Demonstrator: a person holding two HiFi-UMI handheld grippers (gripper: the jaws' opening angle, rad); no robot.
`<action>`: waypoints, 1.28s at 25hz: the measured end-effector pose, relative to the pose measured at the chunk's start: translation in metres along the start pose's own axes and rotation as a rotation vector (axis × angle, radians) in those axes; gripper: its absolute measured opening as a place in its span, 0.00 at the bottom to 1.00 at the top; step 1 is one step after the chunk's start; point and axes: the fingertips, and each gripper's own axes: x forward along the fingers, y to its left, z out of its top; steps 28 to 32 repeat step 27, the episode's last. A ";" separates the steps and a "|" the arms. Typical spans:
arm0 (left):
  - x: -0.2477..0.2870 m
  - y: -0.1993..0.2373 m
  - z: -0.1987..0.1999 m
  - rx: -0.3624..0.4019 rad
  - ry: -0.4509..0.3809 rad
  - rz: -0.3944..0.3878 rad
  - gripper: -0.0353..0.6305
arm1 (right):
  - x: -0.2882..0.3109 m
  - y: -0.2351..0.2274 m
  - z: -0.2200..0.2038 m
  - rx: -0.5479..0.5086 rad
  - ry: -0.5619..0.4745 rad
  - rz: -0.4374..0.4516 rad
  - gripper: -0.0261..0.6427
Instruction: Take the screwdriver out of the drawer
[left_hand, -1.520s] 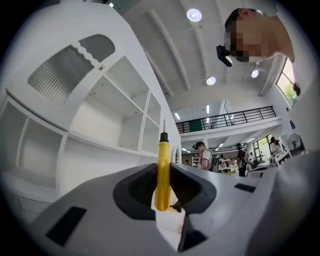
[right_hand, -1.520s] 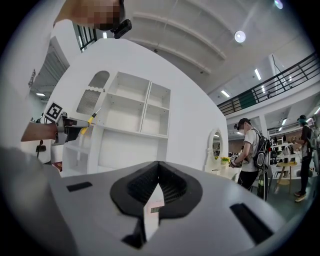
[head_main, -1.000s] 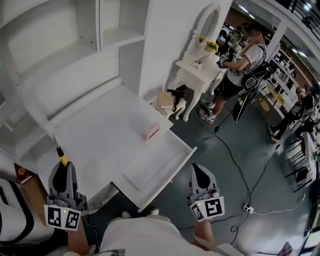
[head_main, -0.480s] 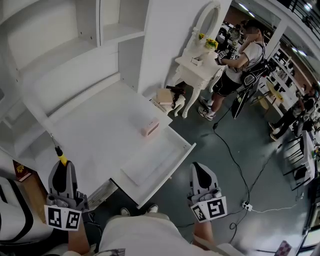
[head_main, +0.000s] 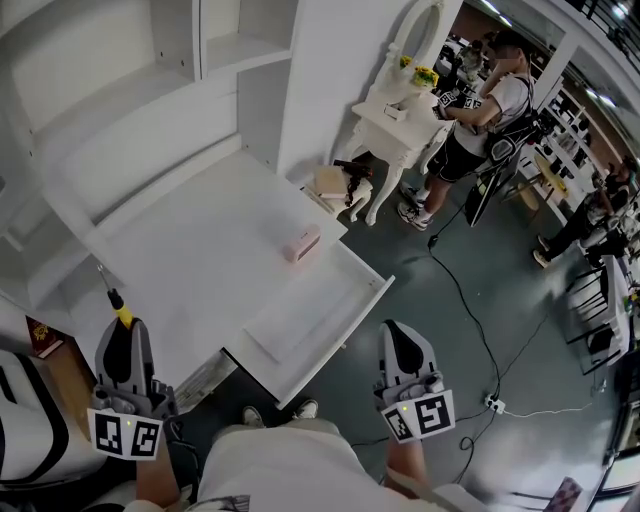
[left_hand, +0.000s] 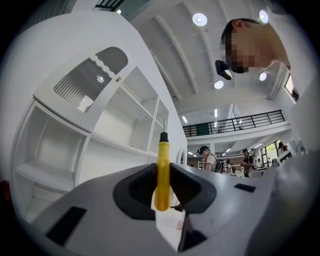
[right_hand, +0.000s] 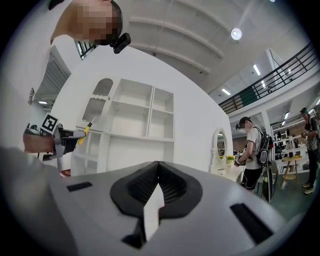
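Observation:
A yellow-handled screwdriver (left_hand: 162, 175) stands upright between the jaws of my left gripper (left_hand: 161, 169), which is shut on its handle; the thin metal shaft points up past the fingertips. In the head view this gripper (head_main: 122, 330) hangs at the lower left, off the desk's near corner, with the screwdriver (head_main: 119, 309) sticking out ahead of it. The white drawer (head_main: 310, 316) stands pulled out from the desk and looks bare inside. My right gripper (head_main: 393, 330) hovers over the floor just right of the drawer front, shut with nothing in it (right_hand: 158, 166).
A white desk (head_main: 190, 260) with shelving behind carries a small pink box (head_main: 302, 243) near the drawer. Cables (head_main: 470, 330) trail over the dark floor at the right. A person (head_main: 480, 110) stands at a white vanity table (head_main: 395, 125) at the back right.

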 end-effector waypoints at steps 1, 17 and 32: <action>0.001 0.000 0.000 -0.001 0.001 -0.001 0.19 | 0.001 0.000 0.000 -0.001 -0.001 -0.001 0.05; -0.016 0.008 0.001 -0.028 0.017 -0.044 0.19 | -0.003 0.039 0.009 -0.038 -0.007 0.014 0.05; -0.029 0.018 0.006 -0.050 0.020 -0.066 0.19 | -0.014 0.063 0.015 -0.045 0.010 0.000 0.05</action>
